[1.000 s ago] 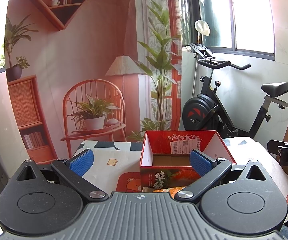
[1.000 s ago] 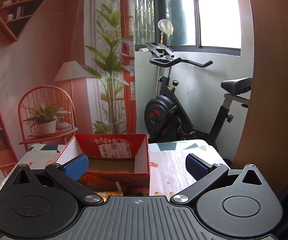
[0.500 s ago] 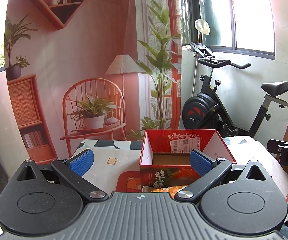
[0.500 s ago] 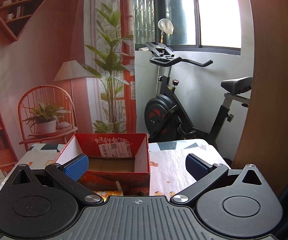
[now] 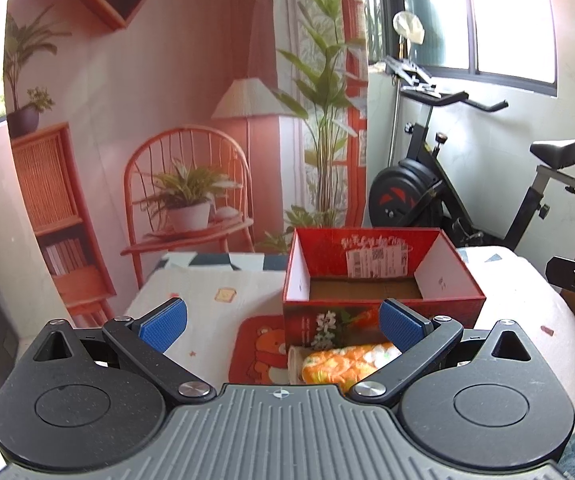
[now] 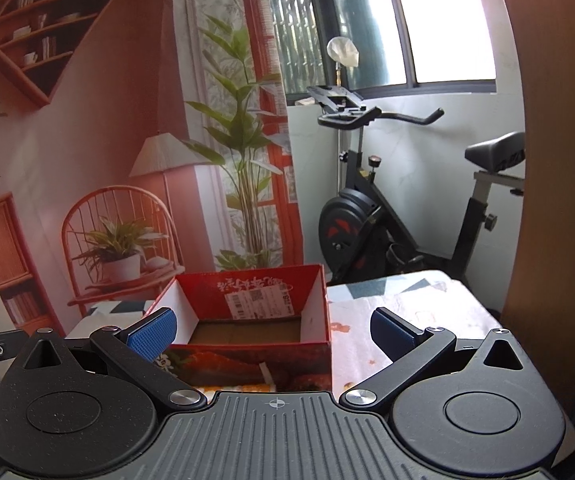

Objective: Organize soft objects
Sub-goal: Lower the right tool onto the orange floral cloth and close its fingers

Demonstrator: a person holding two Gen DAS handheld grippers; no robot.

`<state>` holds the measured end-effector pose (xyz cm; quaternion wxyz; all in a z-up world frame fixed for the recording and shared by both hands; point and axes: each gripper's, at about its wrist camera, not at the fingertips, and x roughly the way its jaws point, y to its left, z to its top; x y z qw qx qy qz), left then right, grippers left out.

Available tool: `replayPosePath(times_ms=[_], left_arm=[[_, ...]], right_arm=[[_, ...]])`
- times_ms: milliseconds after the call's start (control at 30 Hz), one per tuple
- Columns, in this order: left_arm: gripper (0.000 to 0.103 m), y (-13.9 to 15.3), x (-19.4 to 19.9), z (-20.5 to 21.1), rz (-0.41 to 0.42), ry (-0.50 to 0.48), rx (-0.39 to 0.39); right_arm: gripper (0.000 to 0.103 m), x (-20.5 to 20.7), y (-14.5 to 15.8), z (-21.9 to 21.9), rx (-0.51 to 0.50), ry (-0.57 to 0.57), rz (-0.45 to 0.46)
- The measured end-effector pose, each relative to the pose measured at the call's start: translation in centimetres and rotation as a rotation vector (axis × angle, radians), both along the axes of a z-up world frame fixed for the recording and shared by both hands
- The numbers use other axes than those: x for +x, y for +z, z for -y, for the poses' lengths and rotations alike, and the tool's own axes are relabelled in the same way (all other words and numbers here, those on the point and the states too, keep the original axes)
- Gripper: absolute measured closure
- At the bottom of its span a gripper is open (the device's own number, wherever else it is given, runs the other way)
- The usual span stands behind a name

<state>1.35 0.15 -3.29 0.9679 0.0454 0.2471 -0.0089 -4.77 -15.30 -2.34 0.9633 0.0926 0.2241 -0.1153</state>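
Lying sideways at 1 o'clock of the wide-open left tongs (image 5: 281, 324), the soft orange roll (image 5: 347, 362) waits. The right tongs (image 6: 273, 330), also wide, sit farther off behind the red box (image 6: 247, 356).

Glossy printed cardboard box (image 5: 379, 304), matt paper label (image 5: 375, 261), soft cloth roll (image 5: 347, 364), patterned cloth table cover (image 5: 207, 300)

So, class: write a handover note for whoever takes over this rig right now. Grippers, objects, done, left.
Left gripper: open, holding nothing.
Right gripper: open, holding nothing.
Red box: on the table, open-topped, nothing soft visible inside.
Orange soft roll: on the table just in front of the box, near the left gripper.
Done: nothing visible in the box yet.
Left: probably pick up the roll and place it in the box.
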Motion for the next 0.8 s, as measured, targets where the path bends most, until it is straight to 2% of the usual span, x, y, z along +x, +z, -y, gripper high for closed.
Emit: replayPosePath(times_ms=[167, 333, 567, 633, 767, 800], left_arm=[[0.0, -2.4, 1.8, -0.7, -0.088, -0.002, -0.045], [0.002, -4.9, 4.0, -2.1, -0.166, 0.009, -0.1], [0.008, -7.9, 6.7, -4.2, -0.217, -0.006, -0.163], [0.018, -8.6, 7.6, -4.3, -0.24, -0.021, -0.17], [0.031, -10.1, 9.4, -4.0, -0.291, -0.048, -0.171], [0.04, -10.6, 9.9, -4.0, -0.309, -0.057, -0.183]], right_arm=[[0.001, 0.9, -2.7, 0.5, -0.009, -0.006, -0.069], [0.0, 2.8, -5.6, 1.1, 0.045, 0.011, -0.185], [0.002, 5.4, -9.1, 0.8, 0.037, 0.069, -0.285], [0.009, 6.2, -10.1, 0.6, 0.038, 0.096, -0.313], [0.021, 7.6, -11.8, 0.6, 0.098, 0.168, -0.361], [0.023, 7.9, -12.2, 0.5, 0.101, 0.177, -0.372]])
